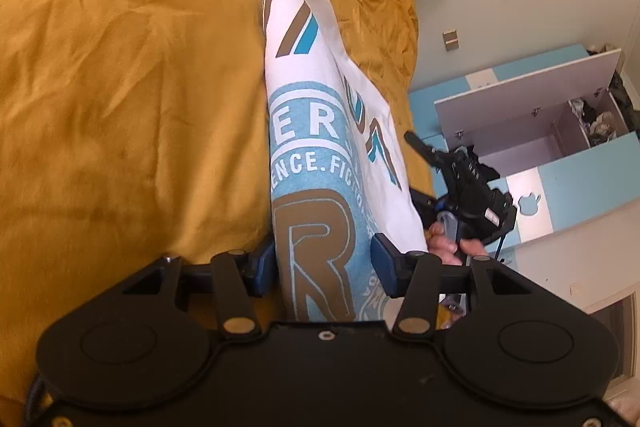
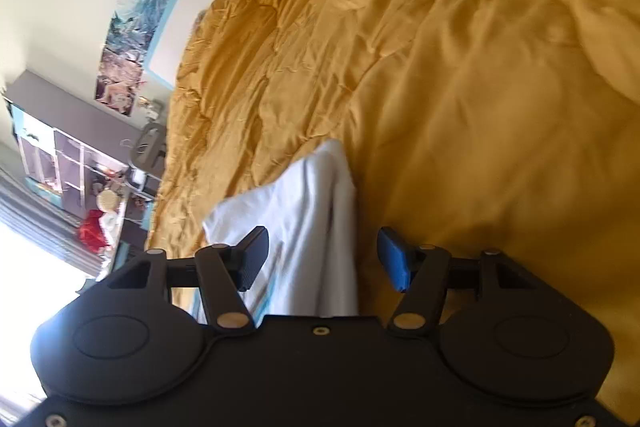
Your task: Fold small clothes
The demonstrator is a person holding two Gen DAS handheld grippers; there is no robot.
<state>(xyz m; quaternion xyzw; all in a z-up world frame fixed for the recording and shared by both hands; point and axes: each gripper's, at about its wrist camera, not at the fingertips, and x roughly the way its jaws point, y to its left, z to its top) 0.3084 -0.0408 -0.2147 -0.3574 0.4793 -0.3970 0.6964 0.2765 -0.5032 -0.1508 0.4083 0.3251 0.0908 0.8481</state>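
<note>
Shirt lies on the yellow blanket, between both open grippers, left and right. Neither squeezes it. Next, grab the cloth edges evenly and fold slowly.

A big bed is covered with a soft yellow blanket. The blanket is full of wrinkles and little bumps. A small white shirt lies on it, folded long and thin. The shirt has a blue picture with big brown letters and some stripes. It lies near the edge of the bed.
</note>
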